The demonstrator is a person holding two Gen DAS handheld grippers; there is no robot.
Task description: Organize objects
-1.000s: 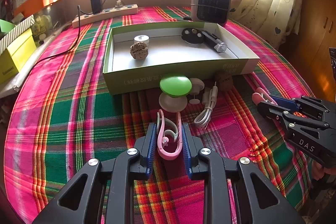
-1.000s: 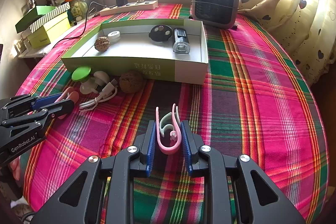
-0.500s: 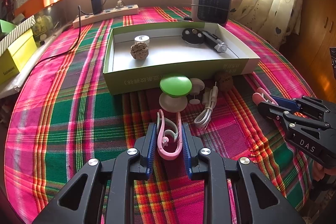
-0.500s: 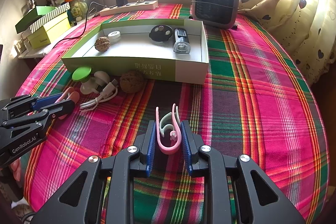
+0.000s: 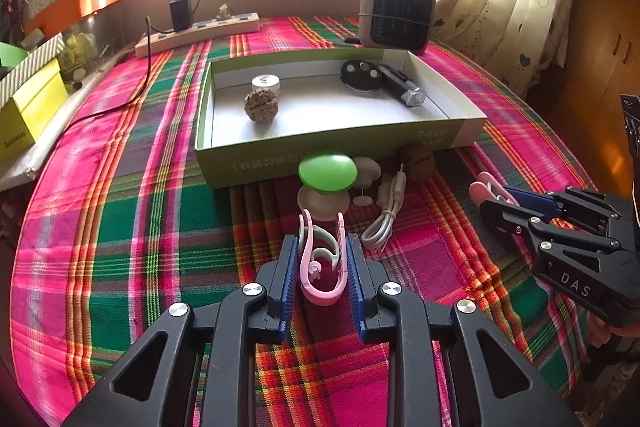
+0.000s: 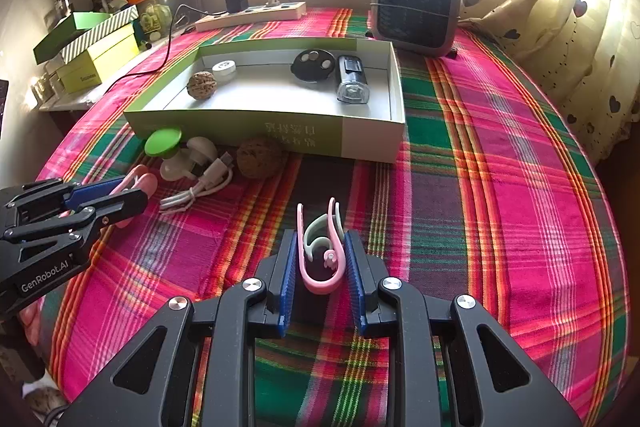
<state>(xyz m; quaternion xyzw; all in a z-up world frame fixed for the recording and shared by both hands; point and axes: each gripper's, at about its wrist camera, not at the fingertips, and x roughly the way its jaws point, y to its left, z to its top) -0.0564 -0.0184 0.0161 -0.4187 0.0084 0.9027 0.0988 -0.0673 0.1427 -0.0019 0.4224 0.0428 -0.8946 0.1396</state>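
Pink U-shaped plastic clip (image 5: 322,267) sitting clenched in left gripper (image 5: 321,267) jaws; matching pink clip (image 6: 320,255) being grasped in right gripper (image 6: 320,259) jaws, both hanging over plaid-clothed counter (image 5: 120,227). Judging next step: carrying each clip forward, clearing near wall of green-and-white cardboard tray (image 5: 320,151), releasing low inside. Standing in way before tray: green-capped mushroom toy (image 5: 327,173), white coiled cable (image 5: 384,215), brown walnut (image 6: 260,157). Tray already holding walnut, white round tin, black fob, torch; grey heater sitting behind.

A home room: heart-print curtains (image 6: 560,7) at the window, plaid tablecloth (image 6: 500,167), small heater (image 6: 416,11).
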